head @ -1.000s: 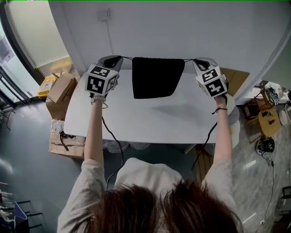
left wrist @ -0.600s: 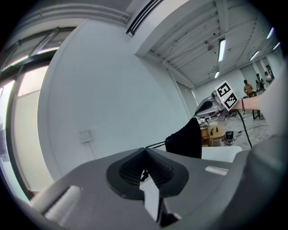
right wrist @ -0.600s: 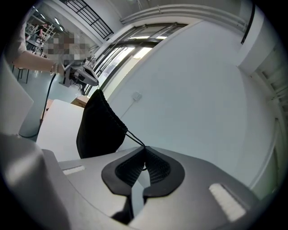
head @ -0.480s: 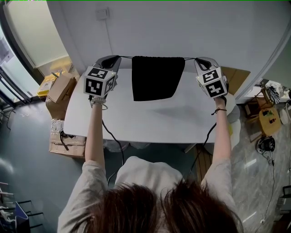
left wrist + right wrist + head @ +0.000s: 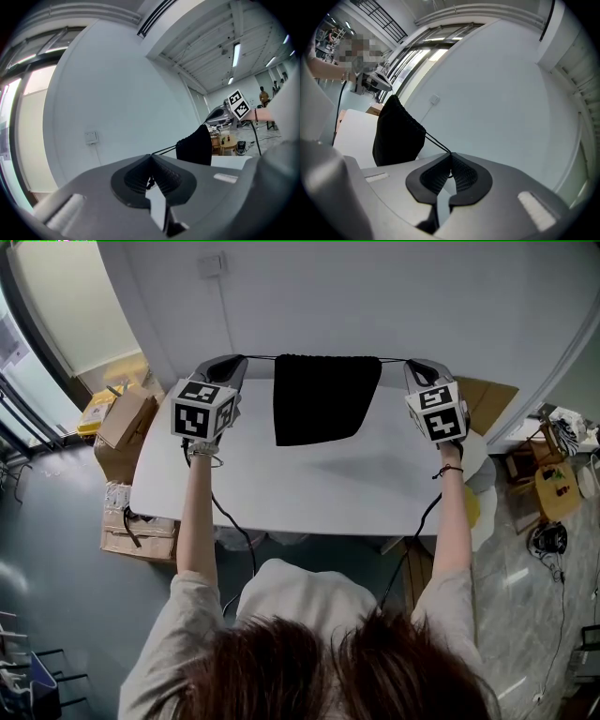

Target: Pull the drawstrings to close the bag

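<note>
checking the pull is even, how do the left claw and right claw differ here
Left claw pinches the left drawstring off the bag's left corner; right claw pinches the right drawstring at the opposite corner. Left marker cube and right marker cube show different patterns. Both are shut on taut strings.

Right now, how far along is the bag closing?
Done: the left gripper has its jaws shut on the left drawstring and the right gripper on the right drawstring. In hand: both cords run taut, and the black drawstring bag hangs between them above the white table. Left: the puckered mouth looks as wide as the bag, so more outward pull seems needed.
</note>
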